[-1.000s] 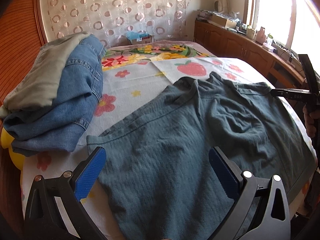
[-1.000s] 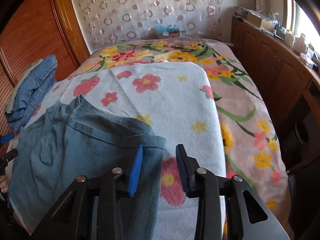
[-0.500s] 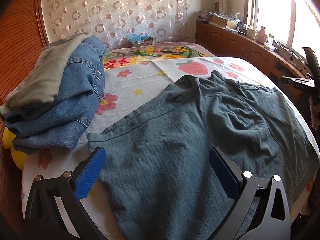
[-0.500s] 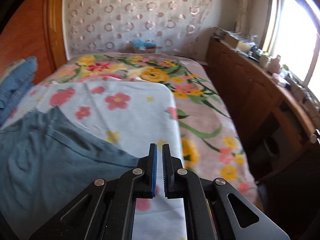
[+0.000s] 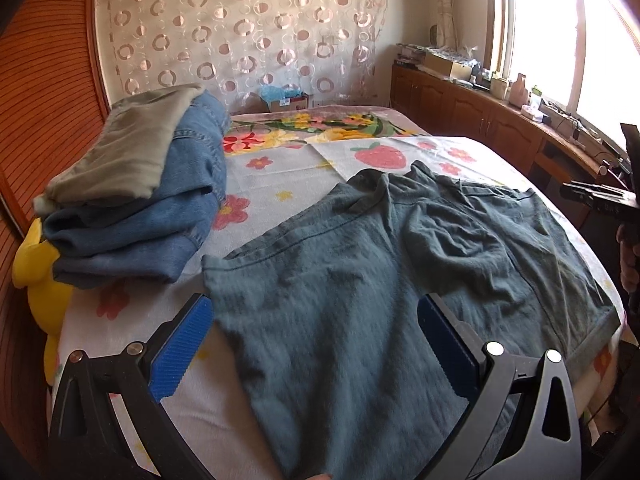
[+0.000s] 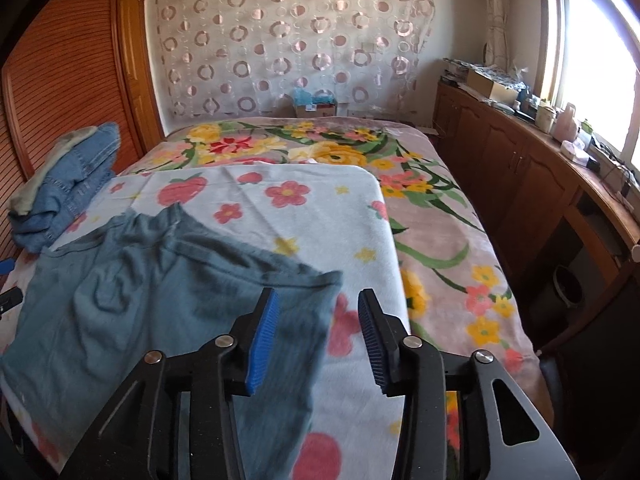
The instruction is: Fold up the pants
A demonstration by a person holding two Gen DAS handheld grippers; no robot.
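The bed point(image 5: 280, 168) gives a broad flat surface, so the teal pants point(image 5: 380, 288) lie spread on its flowered blanket for folding. The left tool point(image 5: 316, 344) hovers wide above one leg; the right tool point(image 6: 318, 332), partly spread, holds nothing beside the other hem.

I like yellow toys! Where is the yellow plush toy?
In the left wrist view, the yellow plush toy sits at the bed's left edge, tucked under the stack of folded blue jeans.
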